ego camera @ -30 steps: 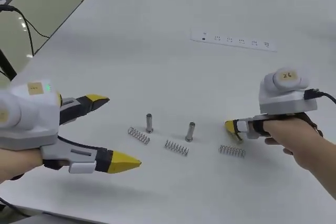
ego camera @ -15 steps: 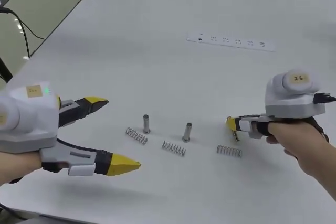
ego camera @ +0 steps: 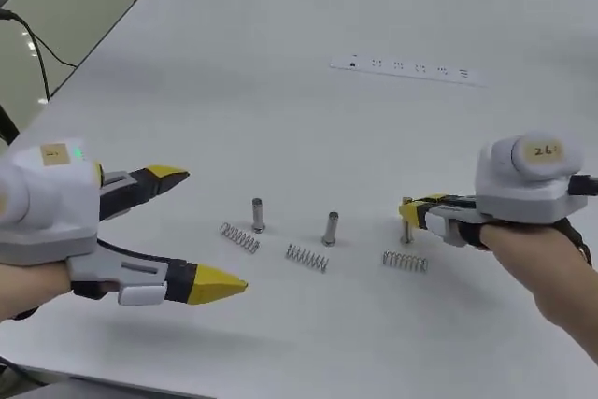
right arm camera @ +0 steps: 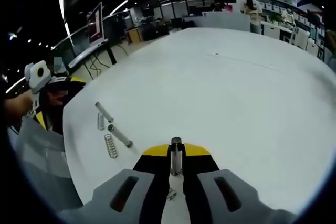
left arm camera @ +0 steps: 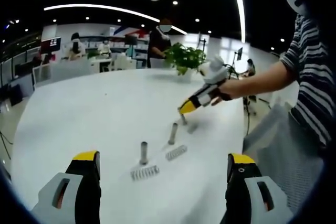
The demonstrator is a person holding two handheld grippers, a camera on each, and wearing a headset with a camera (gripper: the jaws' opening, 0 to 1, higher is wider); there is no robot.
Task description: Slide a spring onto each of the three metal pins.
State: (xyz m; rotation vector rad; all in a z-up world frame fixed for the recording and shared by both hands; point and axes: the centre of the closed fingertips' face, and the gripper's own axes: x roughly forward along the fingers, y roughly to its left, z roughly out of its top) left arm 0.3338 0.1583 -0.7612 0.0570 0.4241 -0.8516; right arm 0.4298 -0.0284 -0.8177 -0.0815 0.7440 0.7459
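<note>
**Three pins, three springs, and none joined yet**

The middle pin (ego camera: 331,228), a short grey metal peg, stands straight up on the white tabletop (ego camera: 280,91). To its left stands the left pin (ego camera: 257,215), which looks just the same. To its right stands the right pin (ego camera: 406,220). The right gripper (ego camera: 411,216) has its yellow-tipped jaws pressed together on that one. In the right gripper view the right pin (right arm camera: 176,156) sits upright between the two tips.

Each pin has a small silver wire spring lying flat next to it, on the person's side. The middle spring (ego camera: 307,258) lies just beside the middle pin. The left spring (ego camera: 239,237) is off to its left and the right spring (ego camera: 405,262) is off to its right. All three lie on their sides, with the long way running mostly left to right, while the pins point up. So a spring must be tipped up on end before it can drop over the top of a pin.

The left gripper (ego camera: 198,228) hovers well to the left of the middle pin. Its jaws are spread wide and hold nothing. The left spring is nearest to it, so I think that is the one to grab first.
</note>
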